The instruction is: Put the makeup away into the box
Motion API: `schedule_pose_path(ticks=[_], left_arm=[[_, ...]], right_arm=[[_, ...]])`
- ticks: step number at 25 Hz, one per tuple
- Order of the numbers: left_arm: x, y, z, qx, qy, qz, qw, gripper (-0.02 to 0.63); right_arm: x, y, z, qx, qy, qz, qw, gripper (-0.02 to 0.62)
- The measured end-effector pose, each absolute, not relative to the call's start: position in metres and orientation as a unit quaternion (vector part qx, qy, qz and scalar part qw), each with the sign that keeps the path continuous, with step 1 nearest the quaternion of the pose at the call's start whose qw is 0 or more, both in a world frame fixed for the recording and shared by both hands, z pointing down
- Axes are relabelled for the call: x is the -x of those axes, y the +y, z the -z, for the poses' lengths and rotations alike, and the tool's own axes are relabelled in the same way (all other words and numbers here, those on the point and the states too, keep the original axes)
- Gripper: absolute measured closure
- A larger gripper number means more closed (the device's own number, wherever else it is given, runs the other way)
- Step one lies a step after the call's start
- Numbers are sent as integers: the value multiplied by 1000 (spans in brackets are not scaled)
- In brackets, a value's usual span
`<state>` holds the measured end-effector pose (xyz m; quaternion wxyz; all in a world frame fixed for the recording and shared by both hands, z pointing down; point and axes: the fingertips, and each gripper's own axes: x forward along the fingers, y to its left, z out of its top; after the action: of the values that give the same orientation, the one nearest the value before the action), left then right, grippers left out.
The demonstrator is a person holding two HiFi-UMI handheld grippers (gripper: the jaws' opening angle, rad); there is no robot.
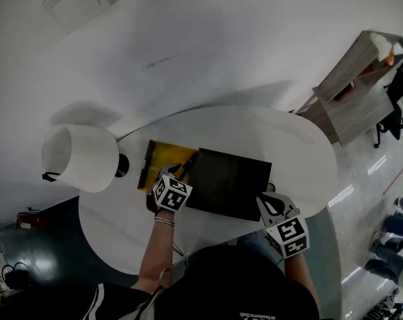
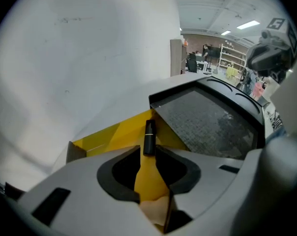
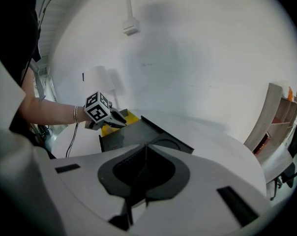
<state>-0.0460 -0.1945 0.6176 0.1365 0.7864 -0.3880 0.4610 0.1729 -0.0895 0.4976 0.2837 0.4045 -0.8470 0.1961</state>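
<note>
An open box with a yellow inside (image 1: 160,159) lies on the white table (image 1: 288,145), and its black lid (image 1: 231,182) lies flat to the right of it. My left gripper (image 1: 185,168) hangs over the yellow box (image 2: 104,136), shut on a small black lipstick tube (image 2: 149,137) that sticks out past its fingertips. The black lid (image 2: 207,122) shows just to the right of the tube. My right gripper (image 1: 271,204) sits at the lid's near right corner. It (image 3: 145,150) is shut with nothing in it, pointing across the lid (image 3: 138,132) toward the left gripper (image 3: 114,119).
A white lamp shade (image 1: 78,157) stands at the table's left end, close to the box. The wall runs right behind the table. A wooden shelf unit (image 1: 361,79) stands off to the right, on the floor. The table's near edge is by my body.
</note>
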Motion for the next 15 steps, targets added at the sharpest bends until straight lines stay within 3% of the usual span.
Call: schedule_pose_path(ticks=[15], left_arm=[[40,-171,-558,-816,-432,-351,157,588]], right_arm=[[-220,-109,-493,-429,-840,-168,287,568]])
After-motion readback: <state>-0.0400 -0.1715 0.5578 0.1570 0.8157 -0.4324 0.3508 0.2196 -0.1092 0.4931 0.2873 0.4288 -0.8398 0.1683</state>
